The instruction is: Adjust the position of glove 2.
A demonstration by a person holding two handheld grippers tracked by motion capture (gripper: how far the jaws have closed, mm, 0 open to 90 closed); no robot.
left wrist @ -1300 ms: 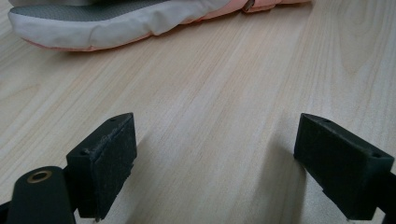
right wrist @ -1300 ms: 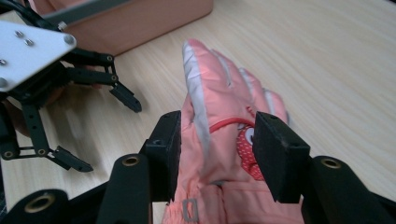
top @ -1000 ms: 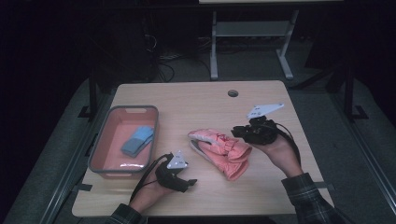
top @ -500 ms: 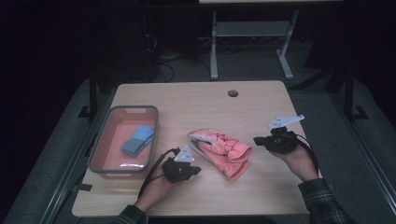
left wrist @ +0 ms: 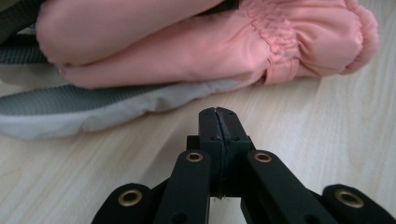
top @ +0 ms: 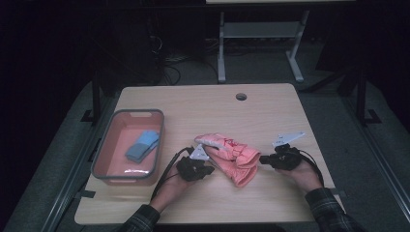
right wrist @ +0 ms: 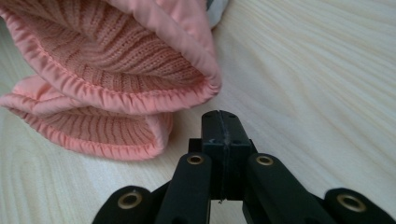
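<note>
A pair of pink padded gloves [top: 229, 154] lies stacked near the middle of the wooden table [top: 203, 106]. In the left gripper view a pink glove [left wrist: 187, 51] with a grey-white underside rests just beyond my left gripper [left wrist: 218, 116], whose jaws are pressed together with nothing in them. That left gripper [top: 210, 170] sits low on the table at the gloves' left edge. The right gripper [top: 262, 159] lies at the gloves' right side. It faces the knit-lined cuffs [right wrist: 116, 60], and the right gripper [right wrist: 222, 119] is shut and empty.
A grey-rimmed pink bin [top: 104, 166] at the table's left holds a blue folded item [top: 142, 145]. A round cable hole [top: 241, 96] sits near the far edge. Beyond the table are a dark floor and a white frame [top: 261, 34].
The right hand came down from beside the gloves' far right corner to the table on their right. The left hand slid right, closer to the gloves.
</note>
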